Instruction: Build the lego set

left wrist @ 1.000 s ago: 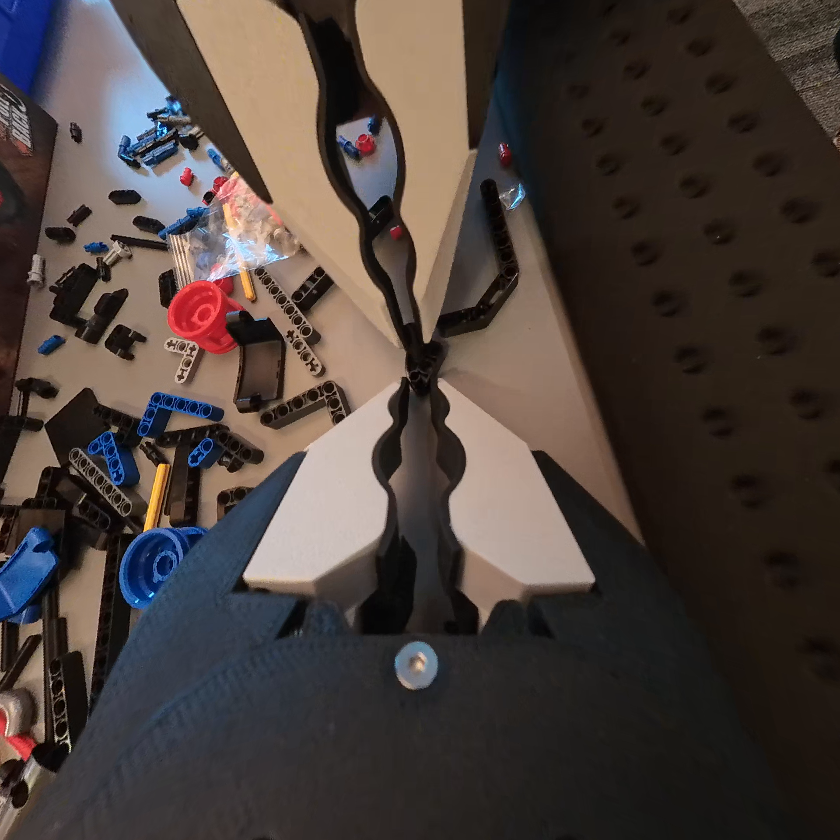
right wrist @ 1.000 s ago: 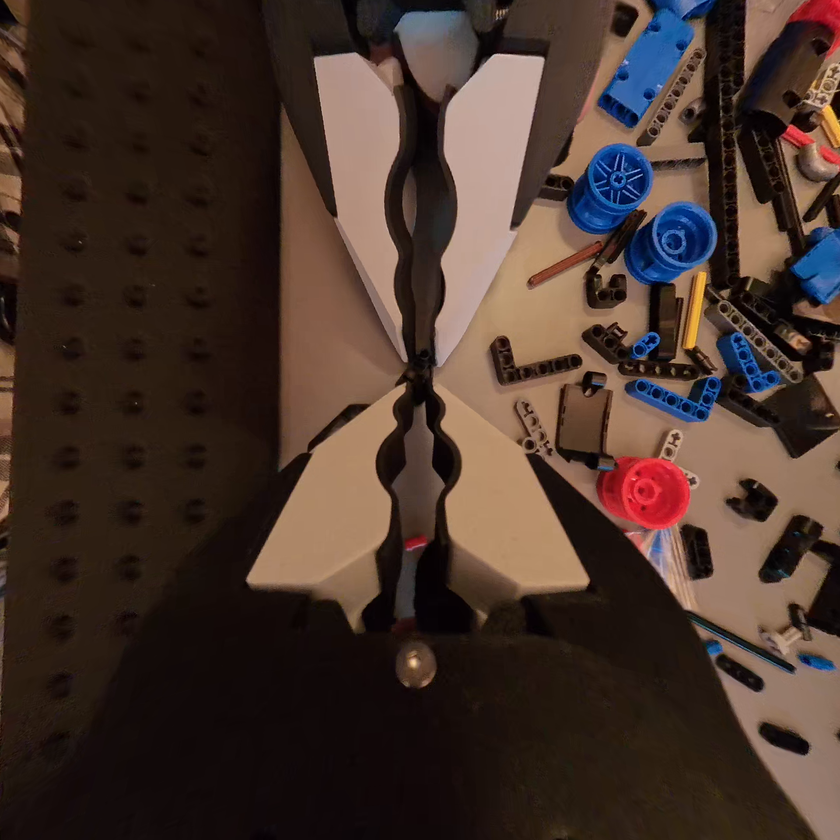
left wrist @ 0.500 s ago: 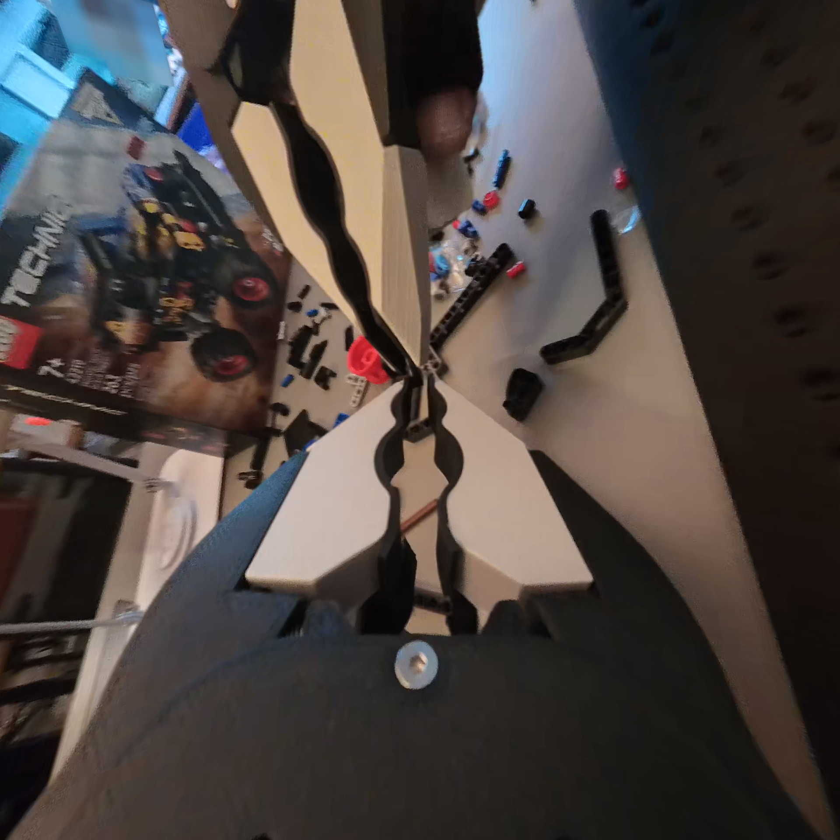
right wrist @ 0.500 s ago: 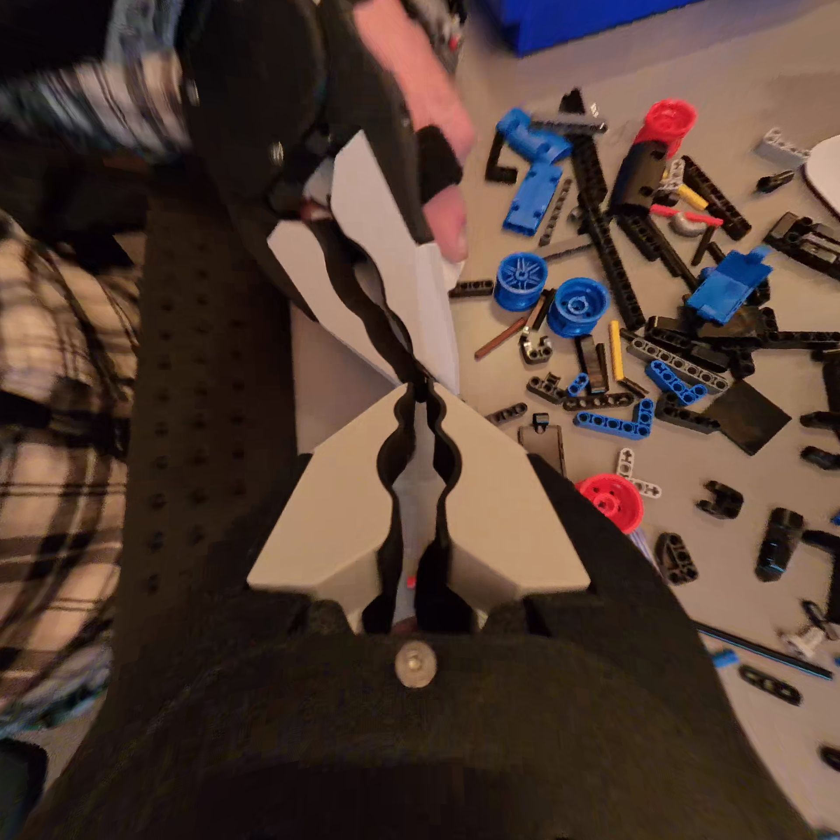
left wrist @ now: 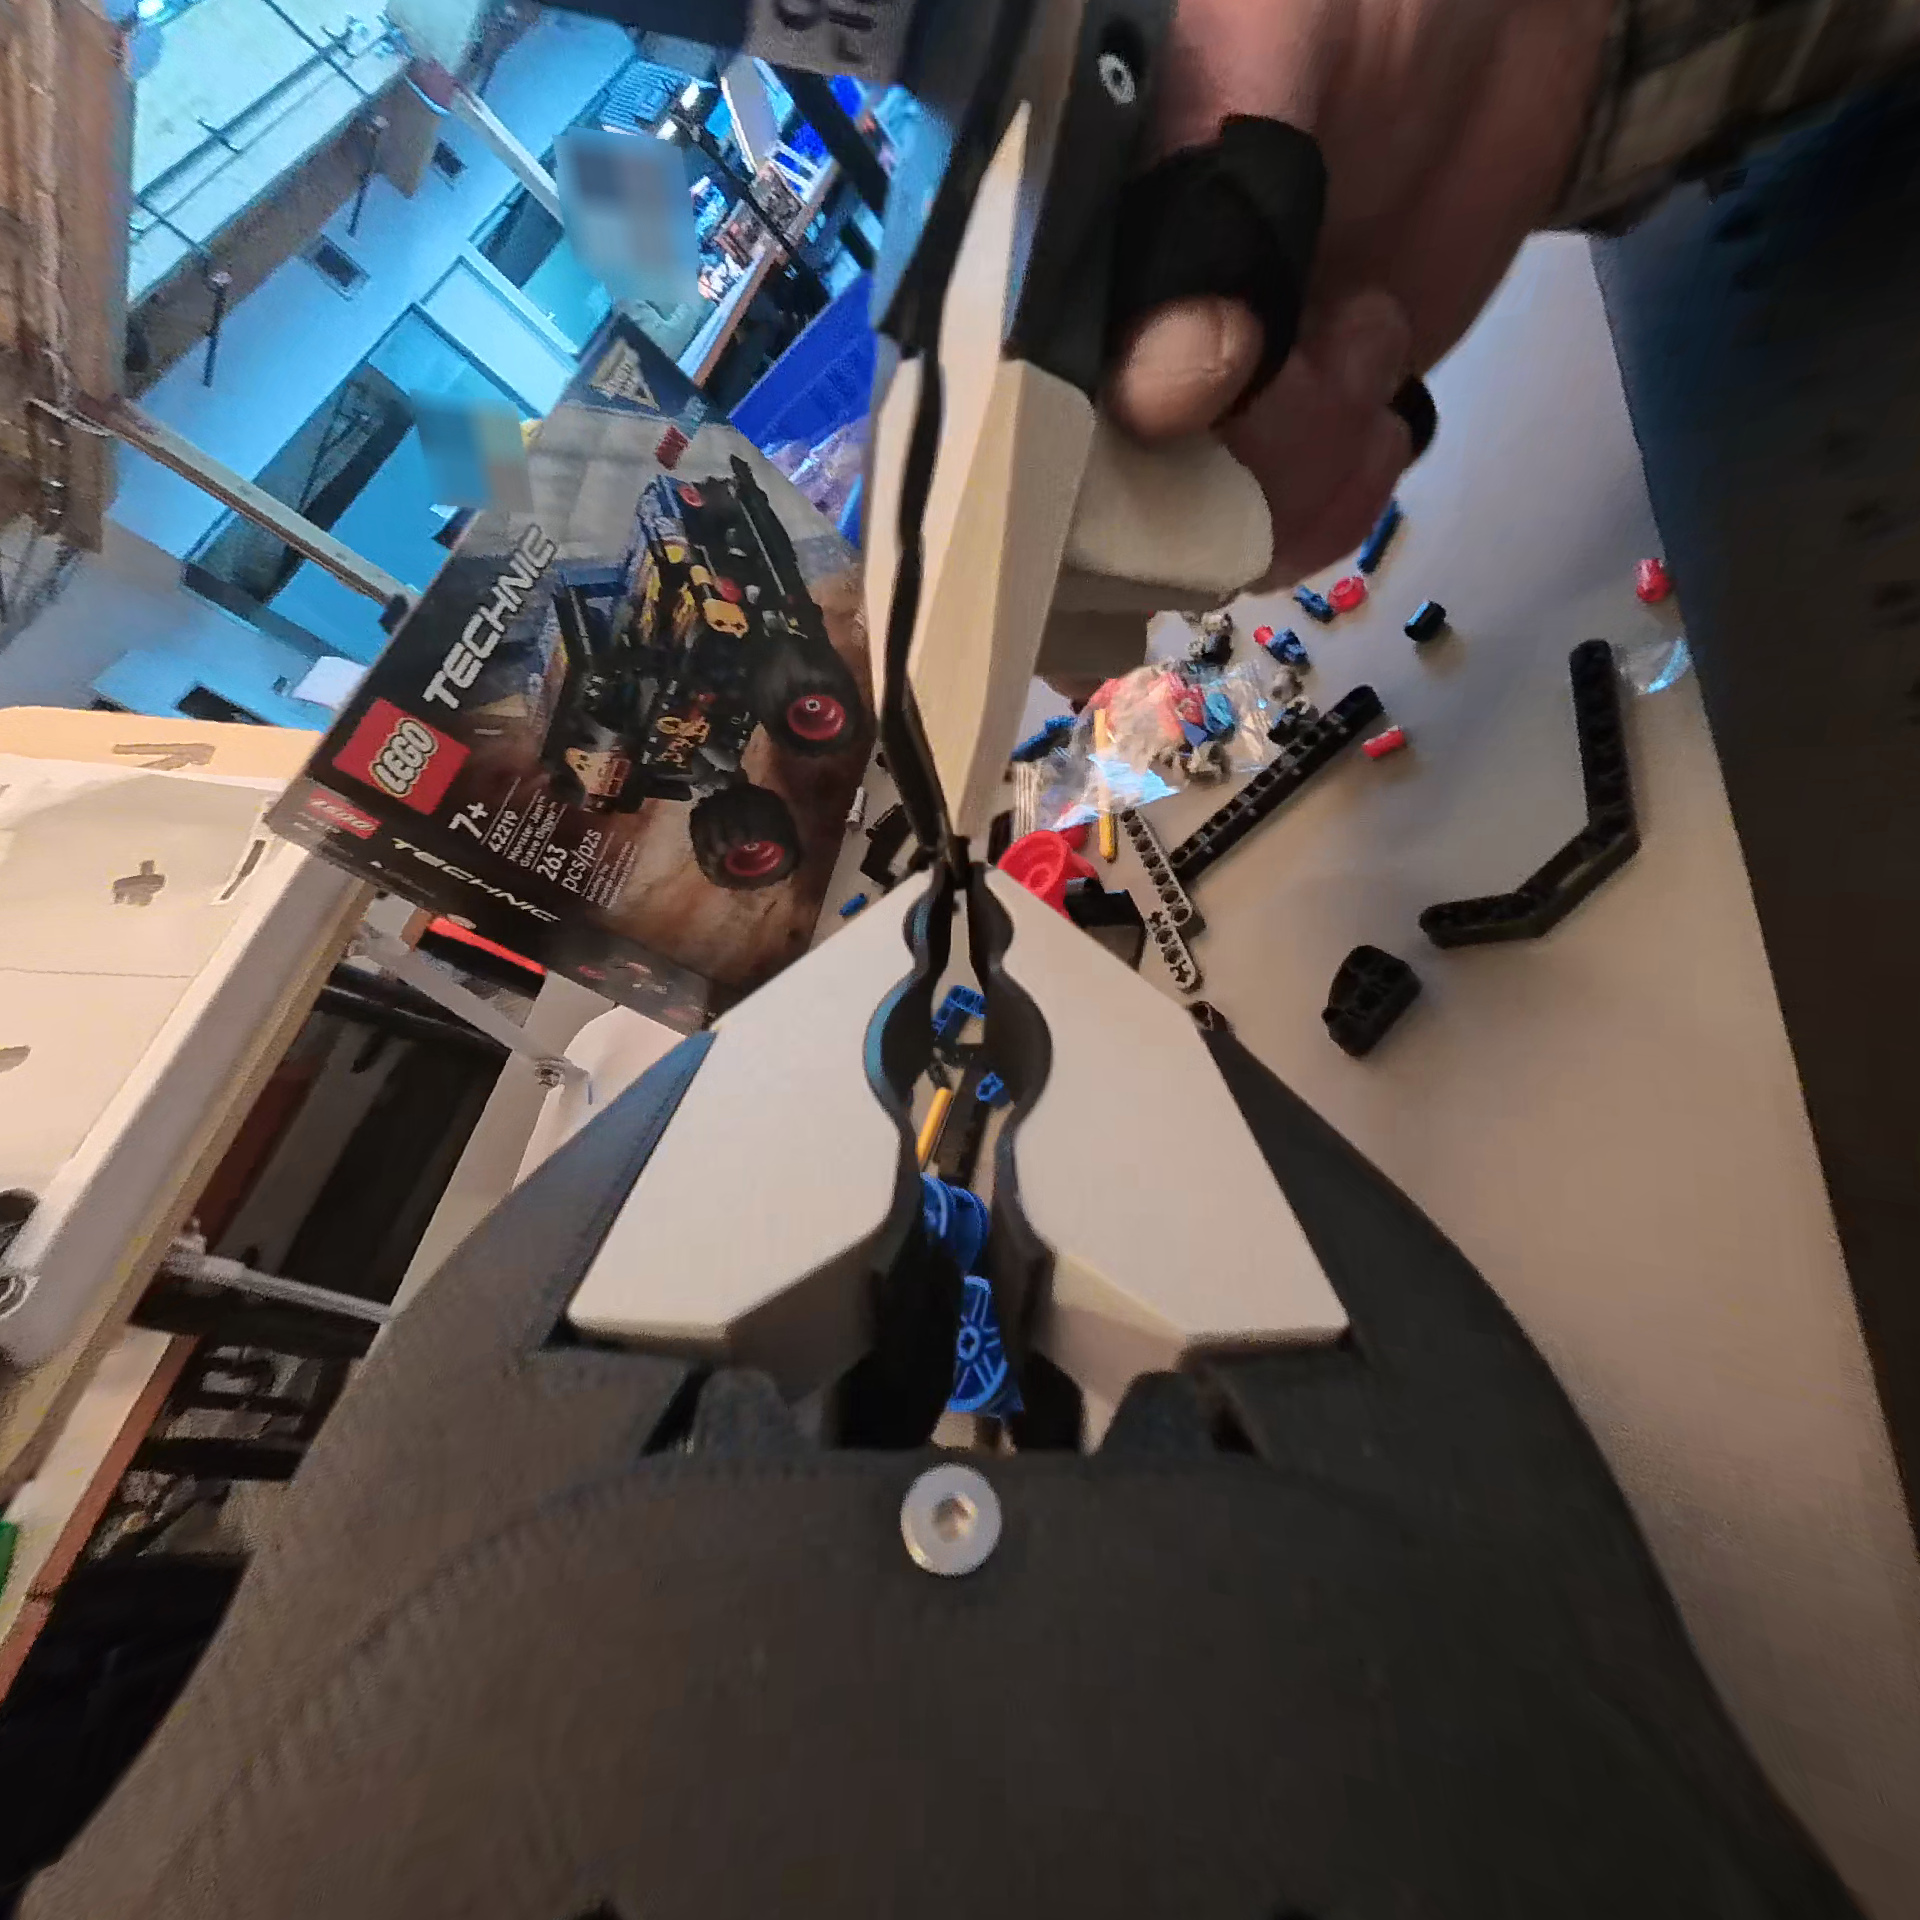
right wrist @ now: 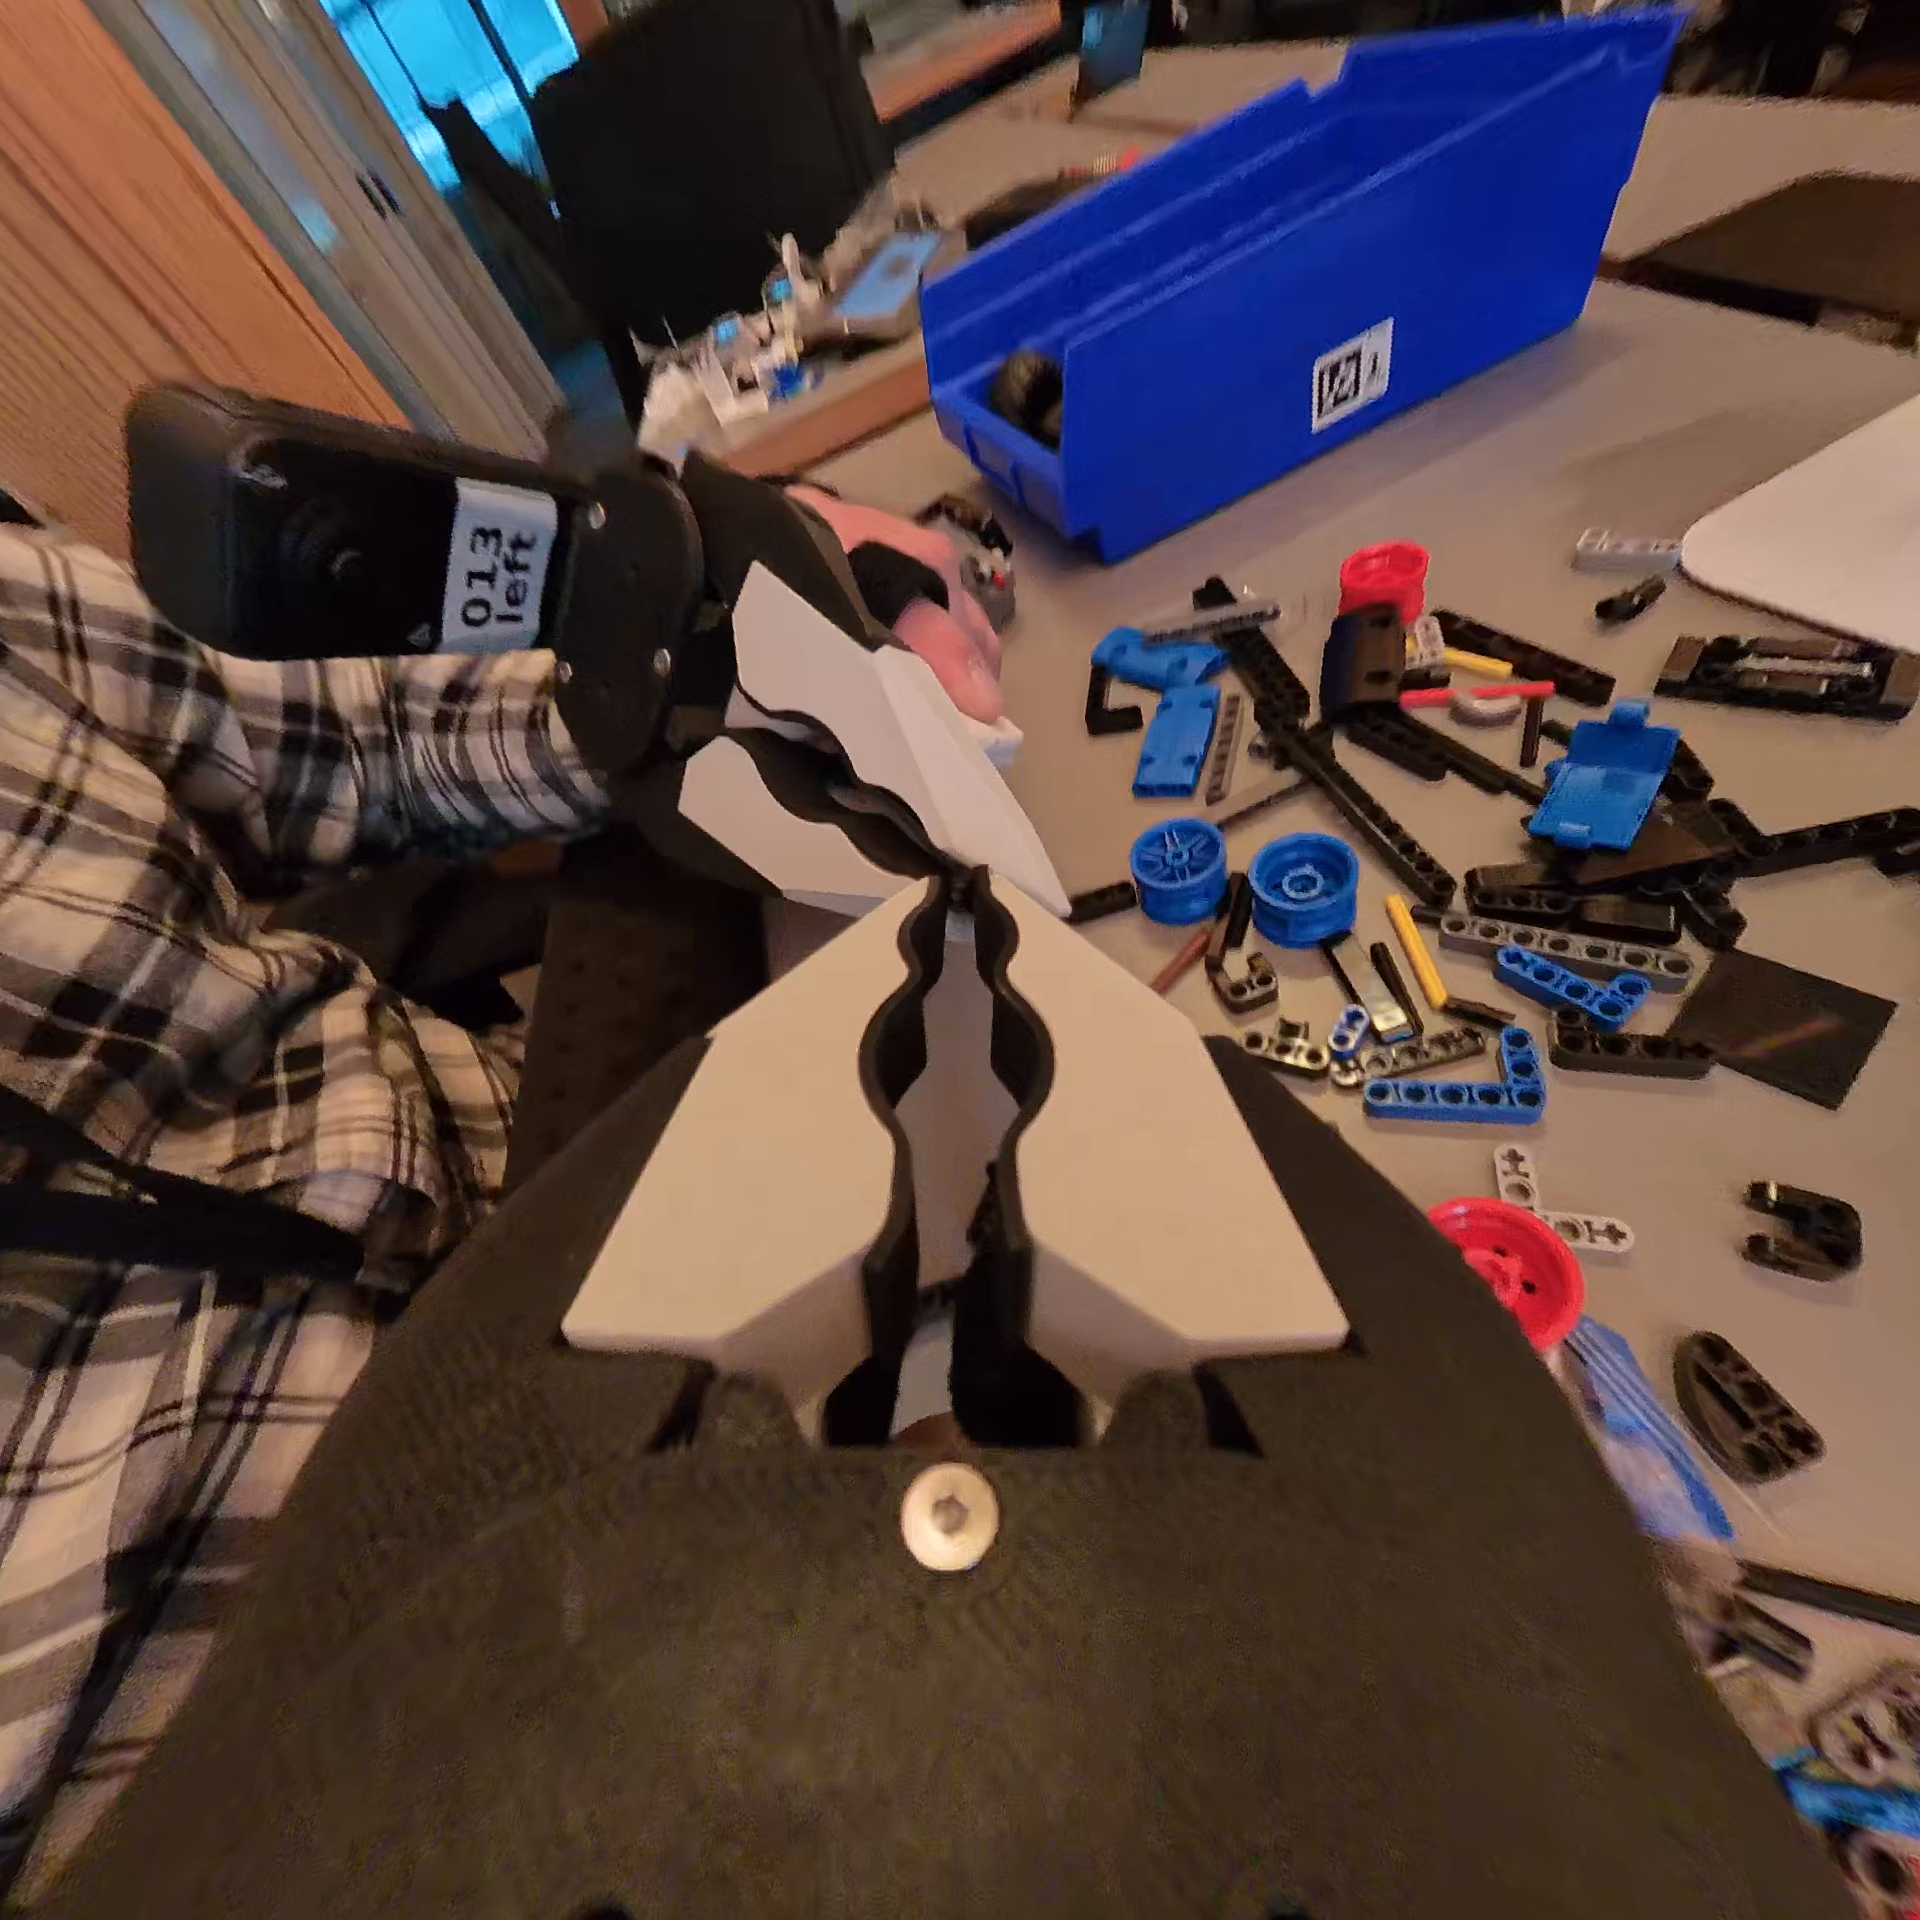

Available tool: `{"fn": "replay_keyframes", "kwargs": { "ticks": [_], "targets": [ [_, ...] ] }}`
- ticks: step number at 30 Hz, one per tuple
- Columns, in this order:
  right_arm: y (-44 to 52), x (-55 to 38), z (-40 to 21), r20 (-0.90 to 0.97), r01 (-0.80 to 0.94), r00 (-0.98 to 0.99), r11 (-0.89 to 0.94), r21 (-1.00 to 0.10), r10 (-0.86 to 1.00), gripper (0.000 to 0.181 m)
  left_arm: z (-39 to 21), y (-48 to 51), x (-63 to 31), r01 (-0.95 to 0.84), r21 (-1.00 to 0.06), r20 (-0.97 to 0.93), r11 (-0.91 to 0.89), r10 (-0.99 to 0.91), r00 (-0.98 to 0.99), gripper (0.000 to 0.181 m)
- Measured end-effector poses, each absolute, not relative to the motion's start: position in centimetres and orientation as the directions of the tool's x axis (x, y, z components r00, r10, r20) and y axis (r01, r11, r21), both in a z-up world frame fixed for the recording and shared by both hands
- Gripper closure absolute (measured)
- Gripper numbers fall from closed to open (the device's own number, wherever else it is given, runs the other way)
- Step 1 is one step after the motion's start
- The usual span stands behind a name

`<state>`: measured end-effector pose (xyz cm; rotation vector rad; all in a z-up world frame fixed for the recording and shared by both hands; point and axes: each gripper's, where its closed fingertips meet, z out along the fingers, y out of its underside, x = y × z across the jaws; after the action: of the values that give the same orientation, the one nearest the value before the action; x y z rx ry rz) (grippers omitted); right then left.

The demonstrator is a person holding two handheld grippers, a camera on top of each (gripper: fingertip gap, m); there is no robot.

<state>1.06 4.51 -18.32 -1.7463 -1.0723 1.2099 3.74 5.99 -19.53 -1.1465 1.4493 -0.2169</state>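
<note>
Lego piece, tiny and black point(left wrist: 948, 854), sits pinched right where the two tools meet tip to tip, lifted clear of the grey bench point(left wrist: 1558, 1195). The left tool point(left wrist: 951, 883) has its white fingers closed down on it, and the right tool point(right wrist: 961, 888) is closed on it from the opposite side, so my read is a join or hand-off in mid-air, though the piece is too small to tell whether it is one part or two. Next move calls for a straight, steady push along the shared line, no twisting. Loose parts lie scattered below: two blue wheel hubs point(right wrist: 1242, 881), a red wheel hub point(right wrist: 1512, 1273), a blue L-shaped beam point(right wrist: 1465, 1086), a black bent beam point(left wrist: 1558, 821). The set's printed cardboard box point(left wrist: 623, 748) stands behind, a blue plastic bin point(right wrist: 1299, 270) farther back. Nothing blocks the tips; the risk is dropping the piece into that clutter.
</note>
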Motion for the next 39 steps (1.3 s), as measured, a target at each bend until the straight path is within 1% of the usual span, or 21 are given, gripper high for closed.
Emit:
{"fn": "replay_keyframes", "kwargs": {
  "ticks": [3,12,20,24,28,30,31,33,34,36,39],
  "targets": [
    [4.7,0.9,-17.8,-0.350,0.157,0.210,-0.384,-0.910,0.913,0.178,-19.0,6.1,3.8,-0.491,-0.720,-0.649,0.491,-0.727,0.226,0.181],
    [4.6,1.0,-16.7,-0.329,0.094,0.206,-0.353,-0.931,0.922,0.178,-18.0,6.2,3.8,-0.460,-0.736,-0.646,0.496,-0.717,0.262,0.181],
    [4.7,1.2,-16.8,-0.324,0.096,0.223,-0.351,-0.931,0.920,0.171,-18.0,6.2,3.9,-0.467,-0.728,-0.655,0.501,-0.709,0.261,0.181],
    [4.6,0.9,-16.8,-0.307,0.110,0.226,-0.337,-0.935,0.925,0.176,-18.4,6.1,4.1,-0.498,-0.693,-0.688,0.521,-0.684,0.242,0.181],
    [4.6,1.0,-17.0,-0.275,0.137,0.239,-0.312,-0.940,0.931,0.180,-18.7,5.9,4.2,-0.486,-0.715,-0.661,0.503,-0.713,0.234,0.181],
    [4.4,1.2,-17.3,-0.231,0.185,0.246,-0.280,-0.942,0.941,0.180,-19.3,5.4,4.3,-0.471,-0.746,-0.607,0.470,-0.772,0.191,0.178],
    [4.3,1.5,-17.7,-0.194,0.226,0.255,-0.254,-0.940,0.947,0.180,-19.9,5.0,4.4,-0.469,-0.758,-0.574,0.453,-0.804,0.151,0.170],
    [4.5,2.5,-19.9,-0.064,0.385,0.280,-0.173,-0.907,0.958,0.180,-22.3,3.8,4.4,-0.503,-0.774,-0.468,0.385,-0.883,0.044,0.161],
    [4.3,2.9,-21.0,-0.012,0.459,0.270,-0.140,-0.877,0.963,0.180,-23.6,3.3,4.3,-0.530,-0.772,-0.412,0.352,-0.911,-0.005,0.158],
    [3.1,3.0,-22.6,0.023,0.545,0.216,-0.101,-0.832,0.976,0.180,-26.2,2.4,4.0,-0.600,-0.741,-0.311,0.300,-0.946,-0.089,0.153],
    [2.0,2.8,-24.9,0.083,0.654,0.146,-0.034,-0.756,0.986,0.180,-28.1,1.6,4.0,-0.647,-0.701,-0.271,0.300,-0.951,-0.147,0.155]
  ]
}}
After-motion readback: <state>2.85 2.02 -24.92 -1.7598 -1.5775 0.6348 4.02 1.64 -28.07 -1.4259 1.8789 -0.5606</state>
